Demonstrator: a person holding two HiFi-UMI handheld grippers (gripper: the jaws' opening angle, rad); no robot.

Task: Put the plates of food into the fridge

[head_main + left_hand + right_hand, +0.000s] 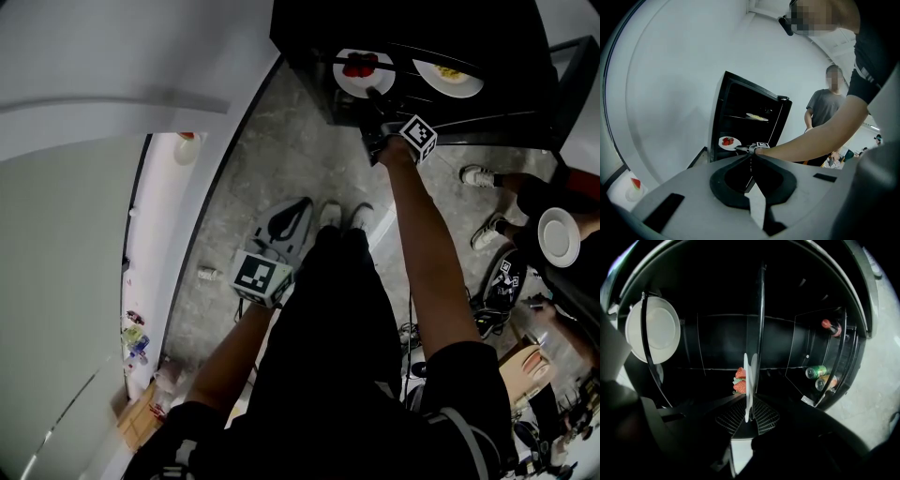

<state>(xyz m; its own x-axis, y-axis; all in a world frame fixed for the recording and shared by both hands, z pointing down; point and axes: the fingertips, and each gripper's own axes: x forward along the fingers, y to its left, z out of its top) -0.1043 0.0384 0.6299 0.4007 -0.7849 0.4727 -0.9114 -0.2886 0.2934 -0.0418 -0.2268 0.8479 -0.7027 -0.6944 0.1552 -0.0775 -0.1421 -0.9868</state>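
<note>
Left gripper (296,211) hangs well back from the open fridge (721,112), jaws shut together with nothing between them. Right gripper (749,414) reaches into the fridge's lower part — jaws narrow, pinched on the rim of the strawberry plate (748,376), which I see edge-on, held just inside the fridge. Second plate (448,77), with yellow food, sits on the fridge's upper shelf. Cans (816,372) and a bottle (831,327) stand in the fridge door — far right.
</note>
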